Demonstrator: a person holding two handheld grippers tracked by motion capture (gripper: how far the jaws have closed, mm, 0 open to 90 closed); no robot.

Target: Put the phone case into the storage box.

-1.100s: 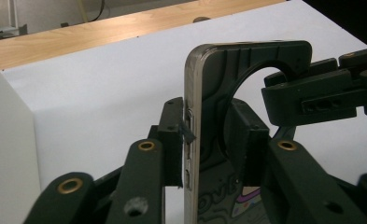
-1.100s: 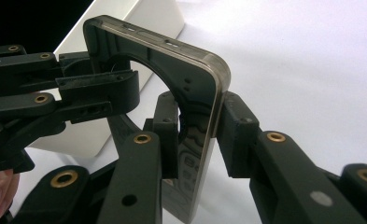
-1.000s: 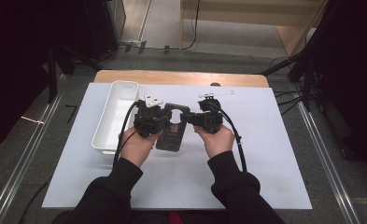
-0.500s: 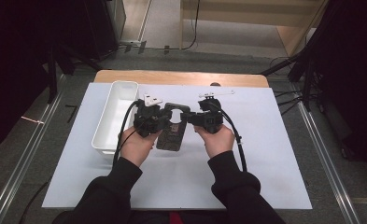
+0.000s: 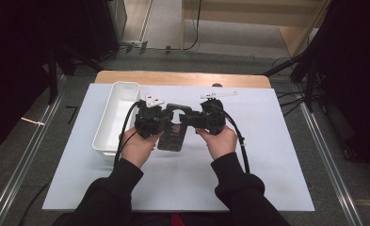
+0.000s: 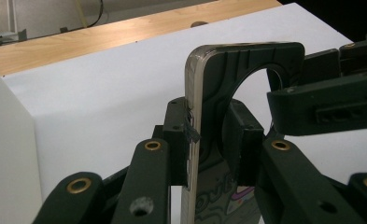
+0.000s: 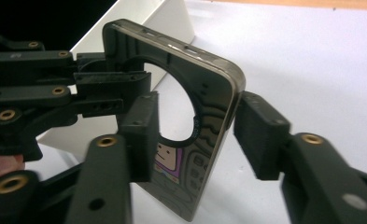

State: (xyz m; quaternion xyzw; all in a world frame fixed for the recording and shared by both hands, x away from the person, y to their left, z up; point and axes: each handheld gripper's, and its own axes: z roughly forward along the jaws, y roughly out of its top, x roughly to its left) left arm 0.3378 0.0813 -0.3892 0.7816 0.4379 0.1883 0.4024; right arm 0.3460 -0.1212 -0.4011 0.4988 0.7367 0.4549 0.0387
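A dark phone case [image 5: 174,129] is held up off the white table mat [image 5: 267,155] between the two grippers.

The case, with its large round camera opening and a cartoon print on the back, is seen in the middle of the mat, just beside the white bin [image 5: 115,115]. It is clamped by the left gripper [image 6: 209,135], whose pads are pressed on the case's edge and back below the round opening. The right gripper [image 7: 193,135] is placed around the case's other upper corner; its jaws have just been opening, and a gap is seen between the outer pad [image 7: 260,135] and the case's edge, so no grip is made there. In the high view both grippers are seen close together over the case, each held in a hand.
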